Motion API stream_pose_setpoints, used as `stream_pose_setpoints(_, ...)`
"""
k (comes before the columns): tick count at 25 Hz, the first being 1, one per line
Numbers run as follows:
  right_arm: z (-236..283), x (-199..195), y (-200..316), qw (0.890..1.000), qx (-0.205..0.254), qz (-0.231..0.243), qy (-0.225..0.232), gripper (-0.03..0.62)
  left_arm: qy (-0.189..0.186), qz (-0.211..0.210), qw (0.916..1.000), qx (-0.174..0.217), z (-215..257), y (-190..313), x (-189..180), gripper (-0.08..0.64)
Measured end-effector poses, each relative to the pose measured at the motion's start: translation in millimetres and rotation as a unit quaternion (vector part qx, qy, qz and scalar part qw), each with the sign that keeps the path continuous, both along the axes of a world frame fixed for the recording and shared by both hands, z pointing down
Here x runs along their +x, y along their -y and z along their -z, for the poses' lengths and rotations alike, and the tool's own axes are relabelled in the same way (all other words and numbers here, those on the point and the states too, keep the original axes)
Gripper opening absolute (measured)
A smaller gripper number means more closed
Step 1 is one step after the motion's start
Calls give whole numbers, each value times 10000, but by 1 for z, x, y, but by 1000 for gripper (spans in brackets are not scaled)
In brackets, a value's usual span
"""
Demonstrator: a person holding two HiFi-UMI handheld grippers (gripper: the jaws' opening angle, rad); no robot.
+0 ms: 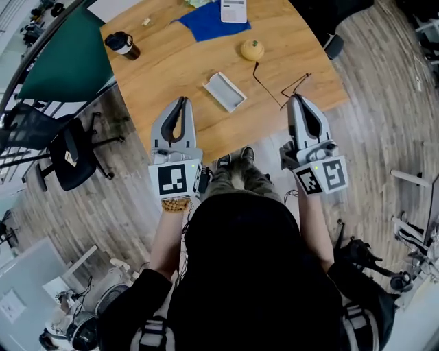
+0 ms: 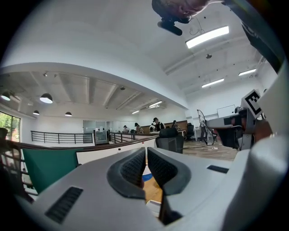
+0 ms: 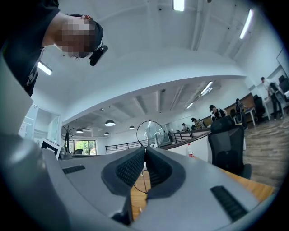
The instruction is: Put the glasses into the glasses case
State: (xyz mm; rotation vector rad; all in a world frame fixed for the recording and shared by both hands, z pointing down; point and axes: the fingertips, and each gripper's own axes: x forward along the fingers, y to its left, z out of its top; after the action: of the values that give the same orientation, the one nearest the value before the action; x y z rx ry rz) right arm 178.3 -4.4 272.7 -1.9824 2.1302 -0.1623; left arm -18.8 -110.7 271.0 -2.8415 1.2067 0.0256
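Observation:
Thin dark wire-framed glasses (image 1: 295,85) hang over the table's near right edge, pinched in my right gripper (image 1: 296,98), which is shut on them. In the right gripper view one round lens (image 3: 151,133) stands just above the shut jaws (image 3: 145,149). The pale grey glasses case (image 1: 224,91) lies open on the wooden table (image 1: 171,68), left of the glasses. My left gripper (image 1: 182,101) hovers at the table's near edge, left of the case. It is shut with nothing between its pads (image 2: 135,167).
Further back on the table are a yellow round object (image 1: 252,49), a blue cloth (image 1: 209,22) with a white device (image 1: 233,9) on it, and a dark cup (image 1: 122,44). A black office chair (image 1: 72,154) and a green partition (image 1: 68,58) stand left of the table.

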Motion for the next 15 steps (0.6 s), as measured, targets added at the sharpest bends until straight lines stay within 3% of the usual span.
stream_pose_setpoints(7, -31, 40, 28, 9975, -89, 683, 149, 15, 363, 709, 9964, 279, 6, -3, 22, 32)
stream_pose_setpoints(11, -54, 38, 37, 9939, -334, 1036, 167, 15, 478, 1060, 9931, 165, -2, -10, 13, 32)
stream_pose_setpoints(15, -70, 31, 49, 9912, -442, 1246, 104, 15, 565, 1115, 9919, 243, -16, -8, 13, 32)
